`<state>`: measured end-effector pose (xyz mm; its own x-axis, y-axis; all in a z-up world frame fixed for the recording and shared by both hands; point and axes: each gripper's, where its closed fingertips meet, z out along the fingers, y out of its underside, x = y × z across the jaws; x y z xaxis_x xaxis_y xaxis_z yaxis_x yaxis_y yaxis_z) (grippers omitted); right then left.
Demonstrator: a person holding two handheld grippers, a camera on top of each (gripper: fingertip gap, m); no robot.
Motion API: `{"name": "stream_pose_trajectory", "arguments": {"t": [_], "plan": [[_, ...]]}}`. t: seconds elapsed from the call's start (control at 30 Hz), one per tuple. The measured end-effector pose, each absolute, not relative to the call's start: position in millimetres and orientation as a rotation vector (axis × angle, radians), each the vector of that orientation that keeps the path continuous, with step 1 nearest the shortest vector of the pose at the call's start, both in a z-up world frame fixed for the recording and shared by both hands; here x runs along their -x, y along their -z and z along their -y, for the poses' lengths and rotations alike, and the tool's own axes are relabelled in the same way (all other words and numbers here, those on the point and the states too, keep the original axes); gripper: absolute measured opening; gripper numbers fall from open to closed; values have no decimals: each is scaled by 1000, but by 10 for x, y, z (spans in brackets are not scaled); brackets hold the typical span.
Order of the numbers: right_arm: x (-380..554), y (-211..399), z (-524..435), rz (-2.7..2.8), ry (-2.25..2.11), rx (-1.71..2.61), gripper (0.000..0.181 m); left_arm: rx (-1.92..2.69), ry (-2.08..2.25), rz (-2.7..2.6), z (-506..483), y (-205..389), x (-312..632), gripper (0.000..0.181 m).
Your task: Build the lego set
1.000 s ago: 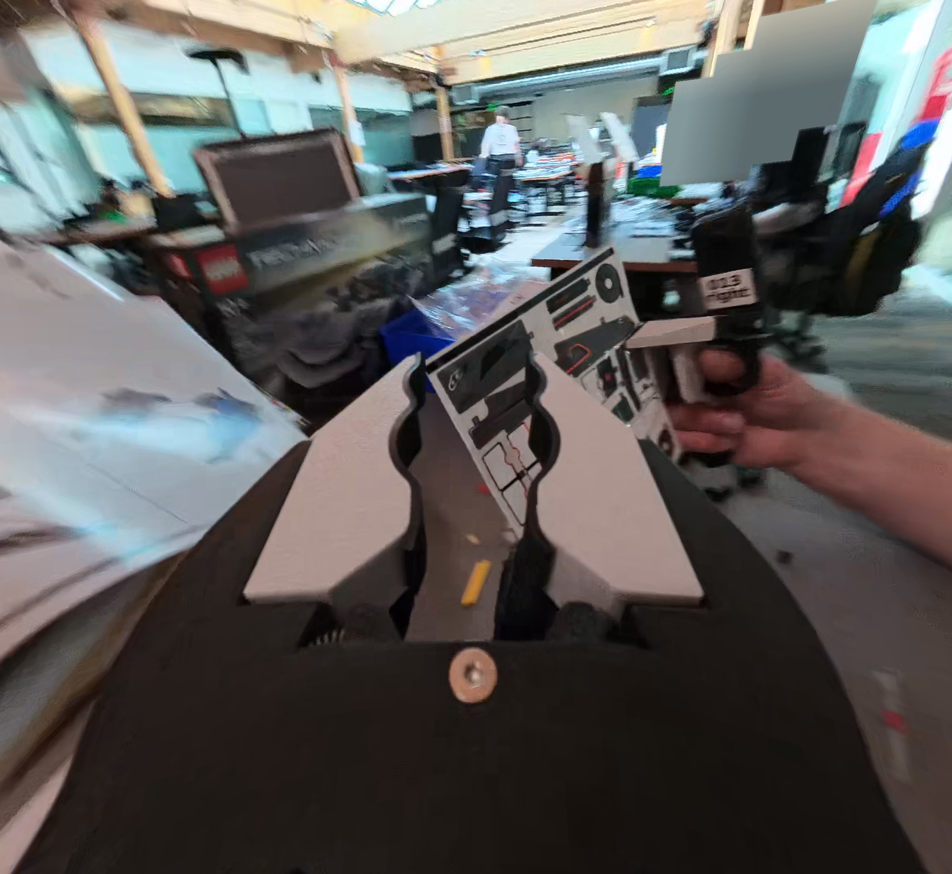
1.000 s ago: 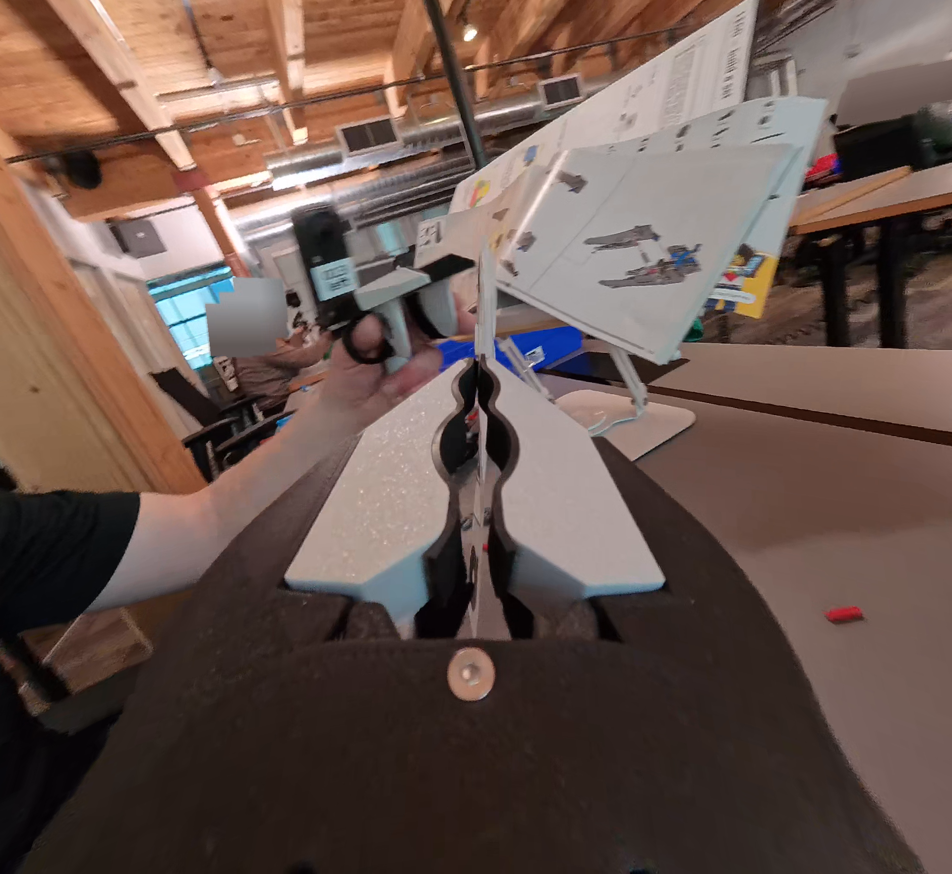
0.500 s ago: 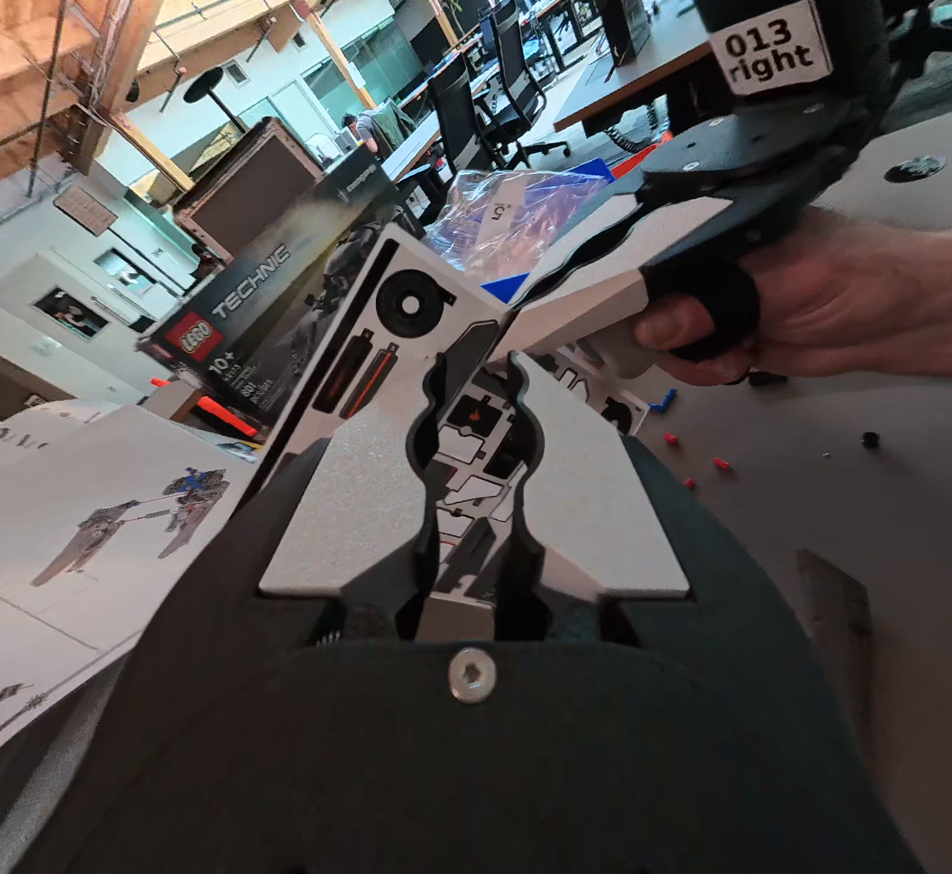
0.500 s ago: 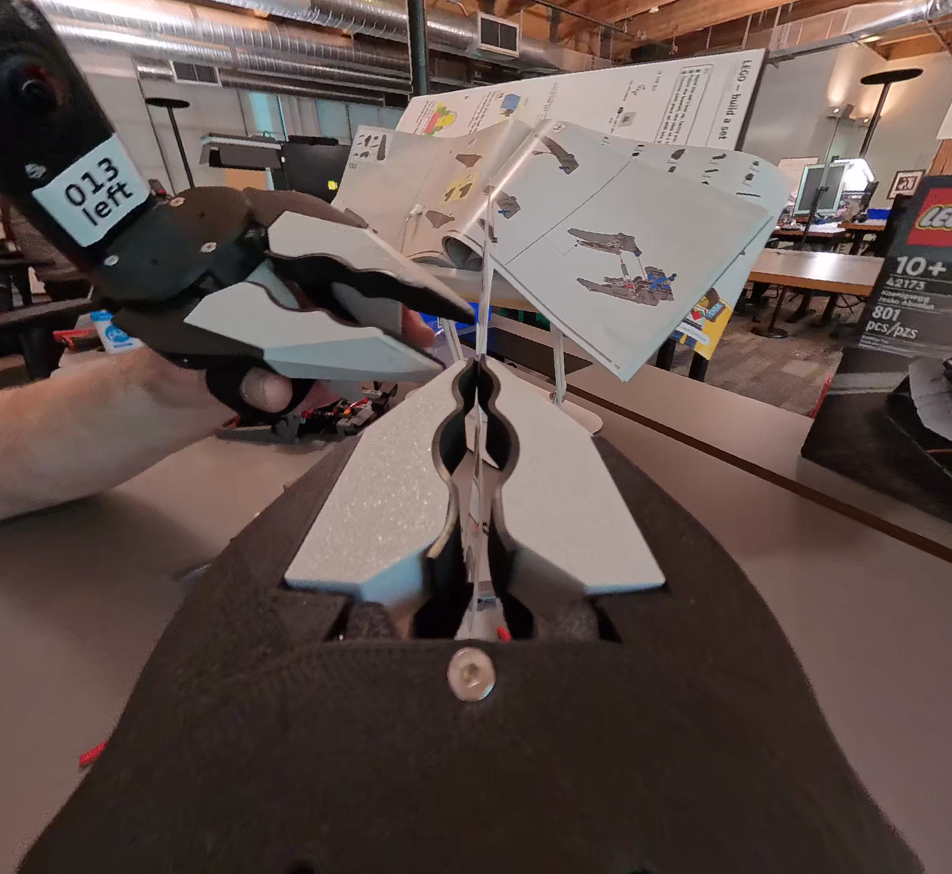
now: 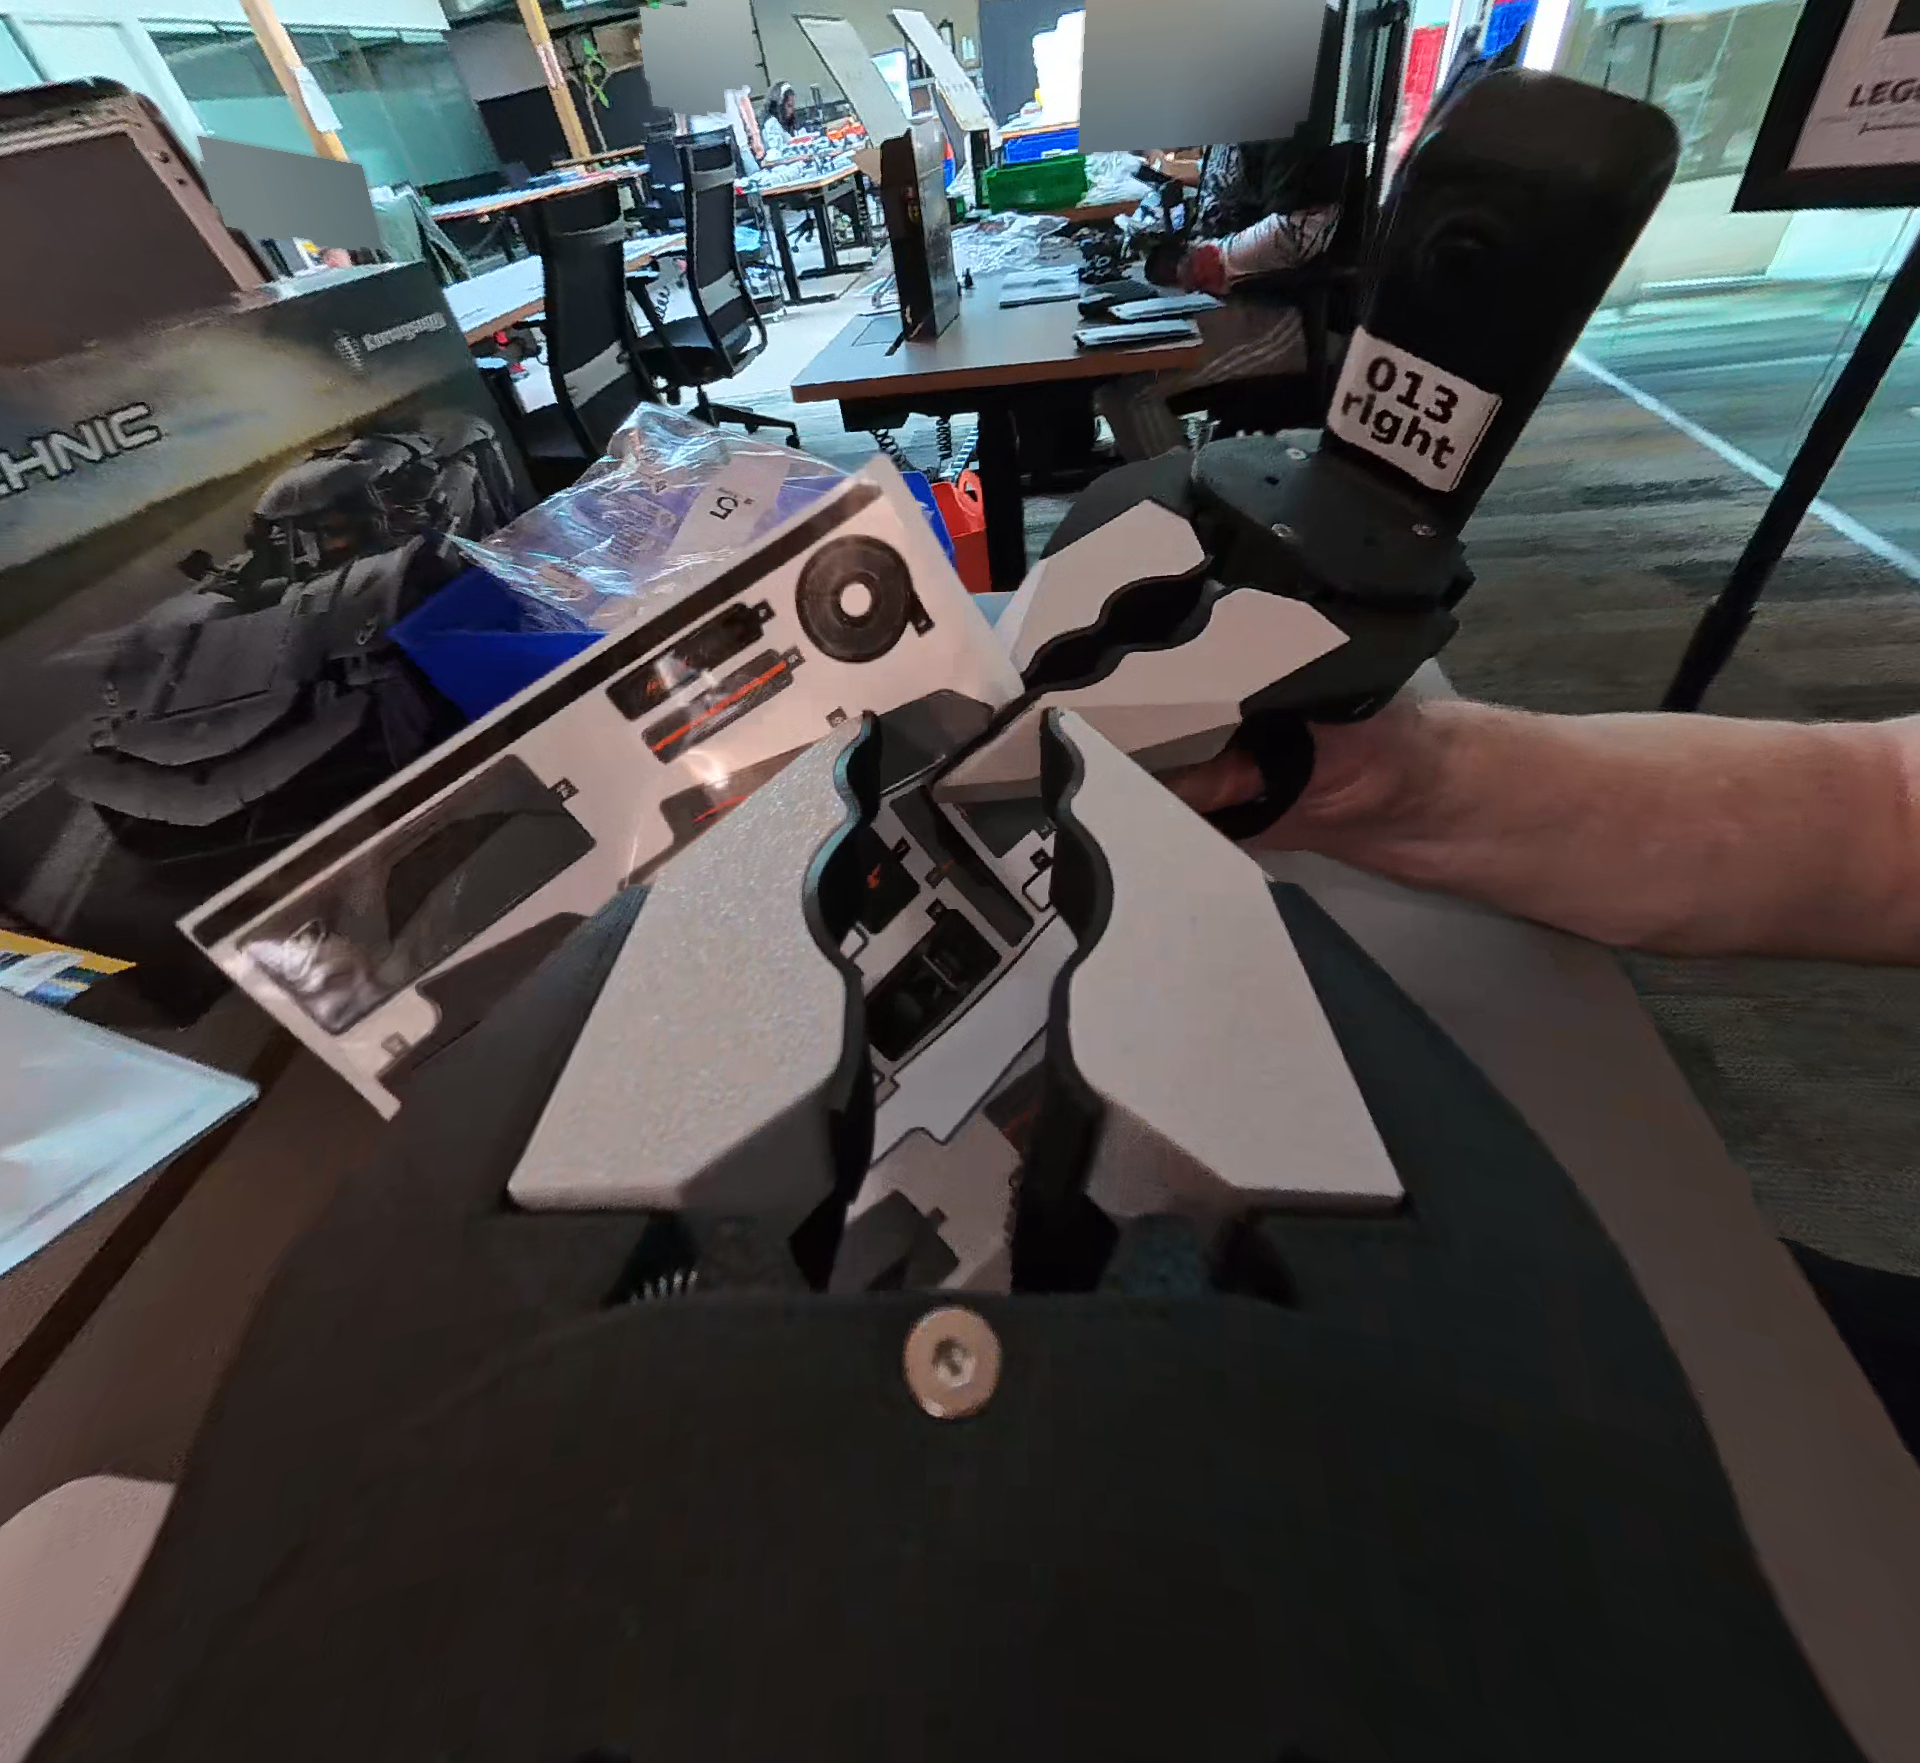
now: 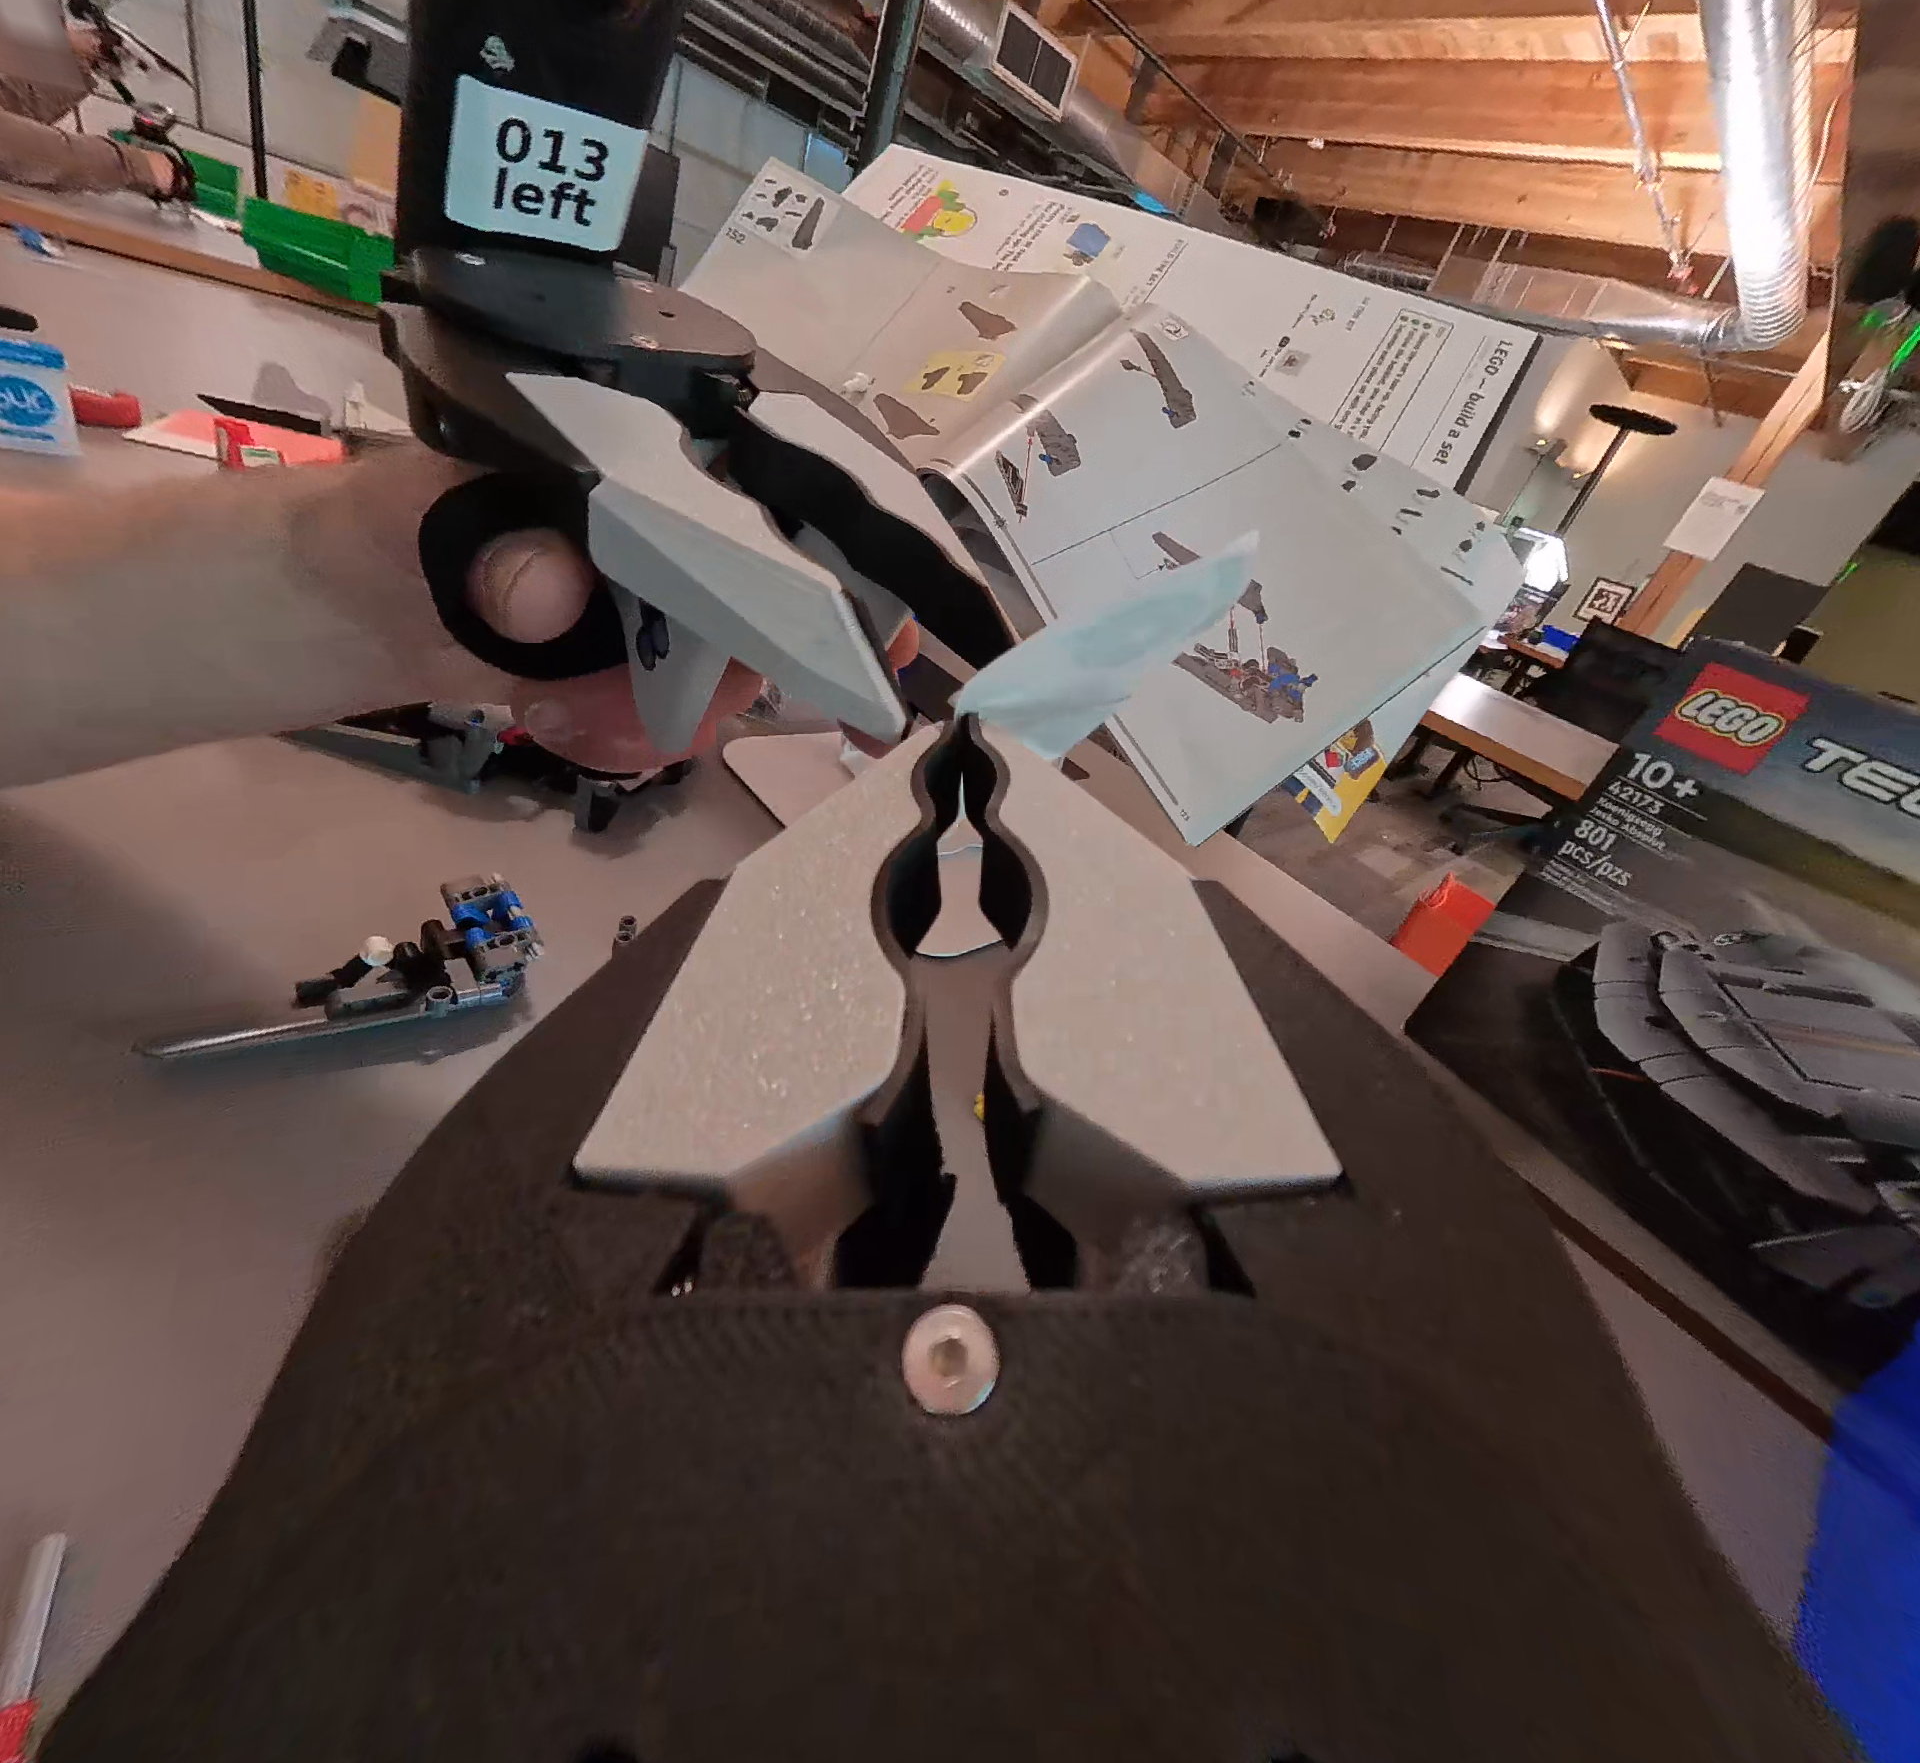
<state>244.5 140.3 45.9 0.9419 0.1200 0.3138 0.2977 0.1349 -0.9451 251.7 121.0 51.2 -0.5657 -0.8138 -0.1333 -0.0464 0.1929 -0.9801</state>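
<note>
Sticker sheet (image 5: 582,840) held in the air between my two grippers, above the table (image 6: 208,882).

My right gripper (image 6: 964,745) is pinched narrow on the sheet's edge. My left gripper (image 5: 951,763) stands partly open over its printed face, gripping nothing. I should close gently on one decal corner and peel slowly, keeping the sheet taut. The half-built model (image 6: 416,975) waits on the table below.
</note>
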Motion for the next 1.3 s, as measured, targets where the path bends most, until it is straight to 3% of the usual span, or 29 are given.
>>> {"name": "stream_pose_trajectory", "arguments": {"t": [0.43, 0.6, 1.3], "plan": [[-2318, -480, -1370, 408, 76, 1414, 0, 705, 1521, -1843, -1166, -528, -2410, 21], [-2266, -494, -1352, 419, 22, 1399, 0, 721, 1613, -1836, -1186, -557, -2386, 8], [-2284, -513, -1359, 367, -65, 1392, 0, 661, 1541, -1824, -1190, -583, -2369, 8]]}}
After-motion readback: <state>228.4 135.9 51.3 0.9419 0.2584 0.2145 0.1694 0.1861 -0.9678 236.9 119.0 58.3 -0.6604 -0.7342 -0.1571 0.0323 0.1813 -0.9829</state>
